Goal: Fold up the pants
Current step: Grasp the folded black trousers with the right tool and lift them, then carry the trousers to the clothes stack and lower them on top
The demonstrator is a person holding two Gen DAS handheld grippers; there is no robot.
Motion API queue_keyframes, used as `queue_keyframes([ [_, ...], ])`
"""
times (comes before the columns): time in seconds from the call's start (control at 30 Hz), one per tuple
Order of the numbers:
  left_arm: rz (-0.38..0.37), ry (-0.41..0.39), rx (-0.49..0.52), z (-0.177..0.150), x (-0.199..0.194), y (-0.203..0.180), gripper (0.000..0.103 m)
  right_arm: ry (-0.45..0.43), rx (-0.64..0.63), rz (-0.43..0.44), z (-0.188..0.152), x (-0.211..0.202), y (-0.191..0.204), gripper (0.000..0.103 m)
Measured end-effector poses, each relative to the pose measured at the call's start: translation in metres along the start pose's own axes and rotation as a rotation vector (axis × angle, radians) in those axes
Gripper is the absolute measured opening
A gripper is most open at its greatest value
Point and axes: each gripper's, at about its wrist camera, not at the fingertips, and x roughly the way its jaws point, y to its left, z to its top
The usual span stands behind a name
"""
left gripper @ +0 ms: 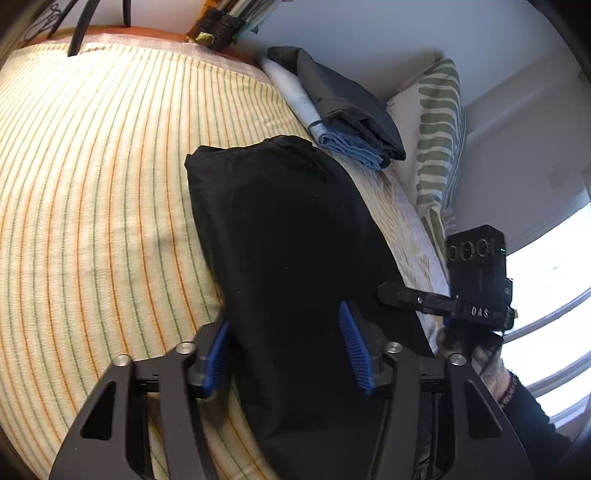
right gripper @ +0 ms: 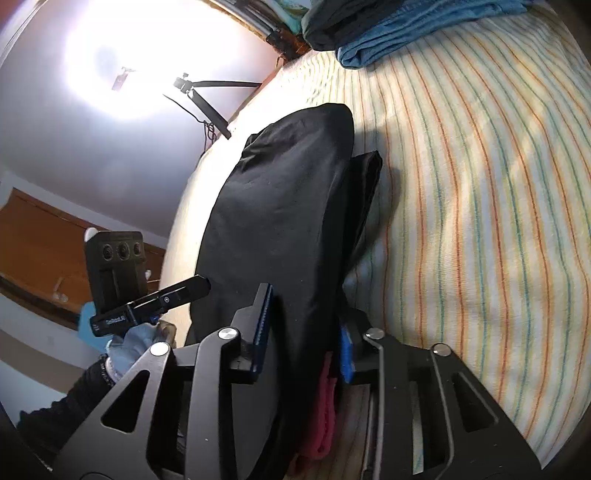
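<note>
The black pants [left gripper: 288, 236] lie folded into a long thick bundle on the striped bedsheet [left gripper: 92, 184]. My left gripper [left gripper: 286, 347] straddles the near end of the bundle with its blue pads wide apart, one pad [left gripper: 218, 354] at each side. In the right wrist view the pants [right gripper: 284, 206] rise between the jaws of my right gripper [right gripper: 306, 328], whose pads are also apart on either side of the cloth. A lower layer [right gripper: 365, 177] sticks out to the right. Each view shows the other gripper: the right gripper [left gripper: 388, 291] and the left gripper [right gripper: 201, 286].
A stack of folded clothes, dark grey over blue and white [left gripper: 343, 110], lies at the far side of the bed, also in the right wrist view [right gripper: 388, 33]. A green-patterned pillow [left gripper: 436, 129] leans against the wall. A red cloth [right gripper: 325, 413] shows under the right gripper. A window [left gripper: 546, 295] is on the right.
</note>
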Motion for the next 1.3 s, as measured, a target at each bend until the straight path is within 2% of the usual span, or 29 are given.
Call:
queue_keyframes([
  [0.1, 0.017, -0.016, 0.001, -0.001, -0.002, -0.001, 0.027, -0.021, -0.057, -0.035, -0.002, -0.005, 0.015, 0.014],
  [0.3, 0.028, -0.064, 0.067, -0.002, -0.019, -0.017, 0.011, -0.069, -0.111, -0.046, -0.003, -0.018, 0.041, 0.011],
  [0.53, -0.011, -0.121, 0.13, 0.011, -0.042, -0.047, 0.01, -0.149, -0.159, -0.053, -0.002, -0.046, 0.067, 0.011],
  [0.73, -0.041, -0.154, 0.206, 0.041, -0.048, -0.078, 0.01, -0.244, -0.184, -0.065, 0.014, -0.083, 0.076, 0.01],
  [0.97, -0.067, -0.191, 0.287, 0.08, -0.032, -0.114, 0.01, -0.33, -0.191, -0.116, 0.046, -0.12, 0.076, 0.011],
  [1.3, -0.075, -0.218, 0.349, 0.149, 0.004, -0.147, 0.01, -0.372, -0.258, -0.247, 0.11, -0.154, 0.073, 0.011],
])
